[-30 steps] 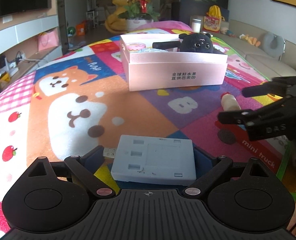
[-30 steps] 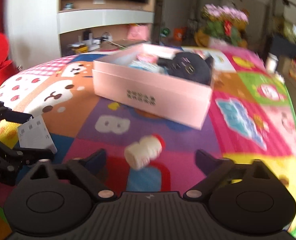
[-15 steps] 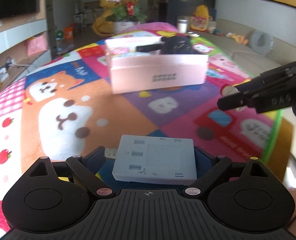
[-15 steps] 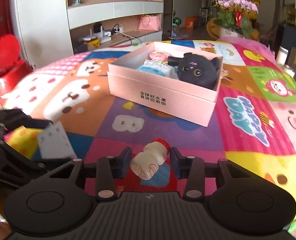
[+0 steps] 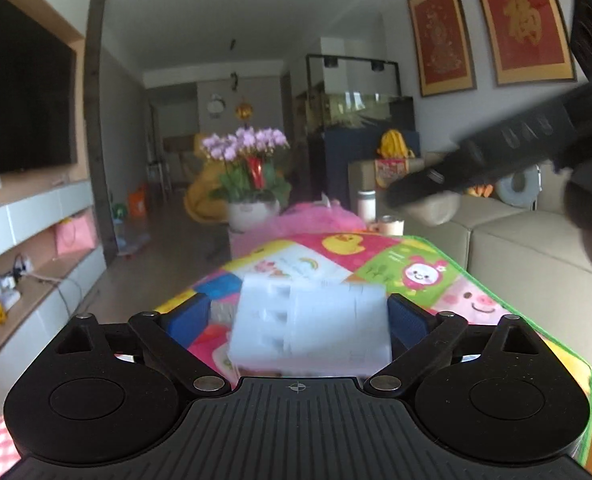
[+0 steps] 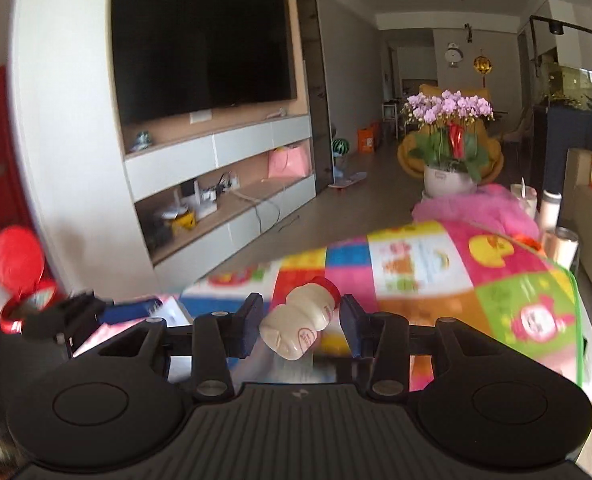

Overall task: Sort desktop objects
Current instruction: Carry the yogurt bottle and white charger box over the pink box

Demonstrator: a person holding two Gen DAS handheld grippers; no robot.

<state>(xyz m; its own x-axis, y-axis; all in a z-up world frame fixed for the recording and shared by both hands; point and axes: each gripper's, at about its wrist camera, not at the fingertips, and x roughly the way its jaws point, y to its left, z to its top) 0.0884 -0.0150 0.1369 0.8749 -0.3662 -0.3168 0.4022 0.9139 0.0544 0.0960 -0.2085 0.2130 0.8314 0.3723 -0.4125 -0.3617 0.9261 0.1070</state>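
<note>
Two grippers carry loads above the cartoon play mat [image 6: 512, 280]: the left gripper [image 5: 300, 320] clamps a pale-blue plastic block [image 5: 312, 326] crosswise; the right gripper [image 6: 300, 322] pinches a small yogurt-drink bottle [image 6: 302, 320], red cap pointing up-right, away.

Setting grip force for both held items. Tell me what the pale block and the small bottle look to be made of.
Pale block in the left gripper: probably matte moulded plastic, judging by its pale blue-grey surface with recessed slots and no shine; motion blur limits certainty.

Small bottle in the right gripper: likely thin, slightly glossy plastic, with a cream ribbed body and red cap, like a yogurt-drink bottle.
</note>
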